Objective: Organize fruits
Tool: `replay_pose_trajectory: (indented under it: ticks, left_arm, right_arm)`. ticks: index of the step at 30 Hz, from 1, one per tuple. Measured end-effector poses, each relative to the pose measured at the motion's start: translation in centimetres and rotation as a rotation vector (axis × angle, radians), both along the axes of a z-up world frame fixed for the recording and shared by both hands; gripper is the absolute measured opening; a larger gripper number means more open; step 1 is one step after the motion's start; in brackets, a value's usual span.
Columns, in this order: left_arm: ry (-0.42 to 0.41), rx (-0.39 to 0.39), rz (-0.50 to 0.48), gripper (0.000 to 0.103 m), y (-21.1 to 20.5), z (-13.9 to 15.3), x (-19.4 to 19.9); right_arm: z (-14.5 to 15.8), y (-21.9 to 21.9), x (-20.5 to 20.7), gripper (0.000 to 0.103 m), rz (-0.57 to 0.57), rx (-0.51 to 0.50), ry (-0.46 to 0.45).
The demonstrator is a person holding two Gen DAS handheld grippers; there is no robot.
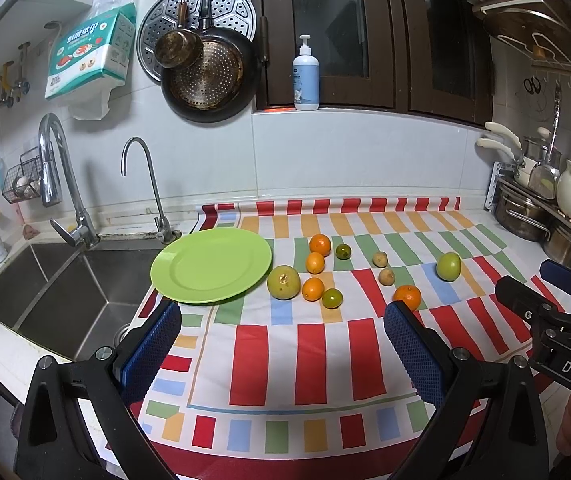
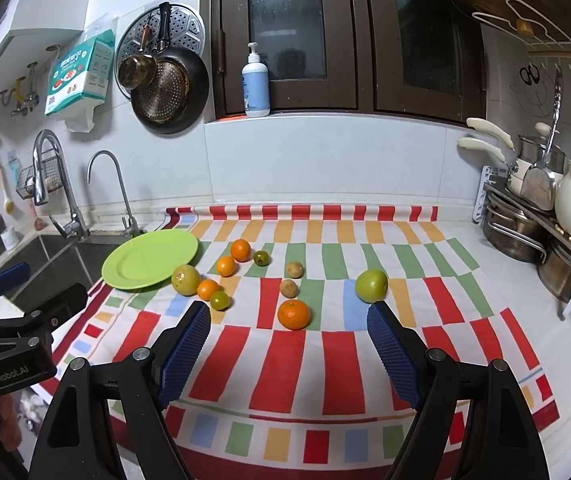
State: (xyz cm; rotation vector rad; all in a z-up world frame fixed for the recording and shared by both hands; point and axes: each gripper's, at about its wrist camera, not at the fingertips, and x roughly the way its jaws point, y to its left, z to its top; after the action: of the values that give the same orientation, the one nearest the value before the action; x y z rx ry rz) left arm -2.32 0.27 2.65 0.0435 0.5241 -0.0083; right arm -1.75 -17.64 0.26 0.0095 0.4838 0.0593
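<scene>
A: Starting at the left, what does the counter show?

B: The round lime-green plastic plate (image 1: 210,265) sits just beside the steel sink (image 1: 51,292), its near edge overhanging the striped, many-coloured tablecloth (image 1: 309,360). Nothing lies on it.

A: So no fruit is sorted yet?

B: It seems not. Every piece rests on the cloth: the large yellow-green citrus fruit (image 1: 283,282) just beside the plate, then a cluster of three small oranges (image 1: 313,289) and two small dark-green citrus fruits (image 1: 332,298), then two small brown round fruits (image 1: 386,276), a bigger orange mandarin (image 2: 293,314), and the green apple (image 2: 371,285) well apart at the right.

A: And the tools?

B: The left gripper (image 1: 281,332) hovers near the cloth's front with its blue-padded fingers spread wide, empty. The right gripper (image 2: 288,334) is likewise wide apart, holding nothing, the mandarin lying ahead between its tips.

A: Progress, then?

B: The task appears at its very start; all ten pieces are left to move.
</scene>
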Motion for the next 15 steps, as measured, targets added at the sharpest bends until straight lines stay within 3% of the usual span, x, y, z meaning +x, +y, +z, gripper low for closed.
replay_pose_trajectory:
  ticks: [15]
  left_arm:
    - [-0.005,0.001,-0.001,0.103,-0.33,0.31,0.12]
  right_arm:
    - [-0.05,-0.02,0.04,0.081,-0.002,0.000,-0.002]
